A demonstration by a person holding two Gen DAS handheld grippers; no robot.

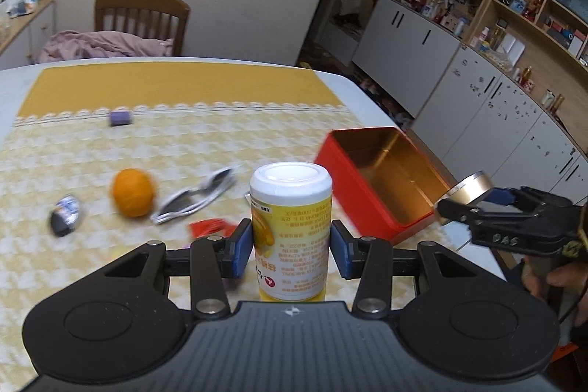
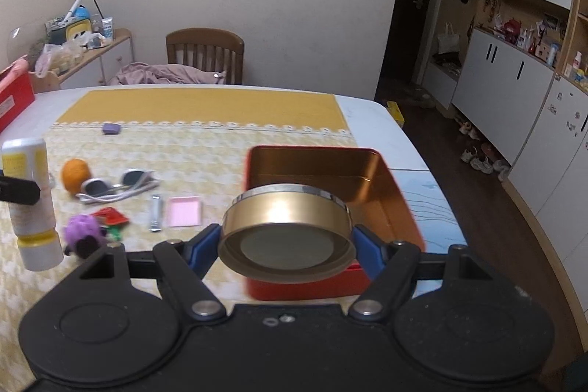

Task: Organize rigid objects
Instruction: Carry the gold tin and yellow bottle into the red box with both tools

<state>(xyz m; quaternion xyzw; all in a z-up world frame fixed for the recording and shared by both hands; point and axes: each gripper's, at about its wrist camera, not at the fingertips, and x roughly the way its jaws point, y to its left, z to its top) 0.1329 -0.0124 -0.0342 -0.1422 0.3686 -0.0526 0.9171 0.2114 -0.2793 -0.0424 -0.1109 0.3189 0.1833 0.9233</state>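
At the far left of the left wrist view a small dark-and-white thing (image 1: 65, 214) is too blurred to name; the orange (image 1: 132, 192) at about 2 o'clock from it and the sunglasses (image 1: 194, 197) beside that are smeared as well. A red scrap (image 1: 211, 226) is partly cut off by the left gripper (image 1: 292, 247), whose blue pads pinch a white-capped bottle (image 1: 291, 230) at its middle; the bottle stands upright, label upside down, its base hidden behind the gripper body. At 2 o'clock from the bottle the red tin (image 1: 382, 179) lies open on the table (image 1: 360, 90), its near corner hidden by the pad. At the right edge the right gripper (image 1: 474, 199) reaches in from 3 o'clock, angled downward, and only part of the hand (image 1: 555, 278) behind it shows. In the right wrist view the bottle hangs at the left edge, crossed by a black finger. Near it sit a purple toy (image 2: 82, 234), half hidden by the gripper body, a grey stick pack (image 2: 156, 217) and a pink card (image 2: 185, 211). A purple block (image 2: 111, 128) lies at 12 o'clock, far back. The right gripper's jaws, spread wide, clamp a round gold tin (image 2: 288, 232) by its sides, tilted with its underside toward the camera, above the red tin's near wall and hiding much of it.
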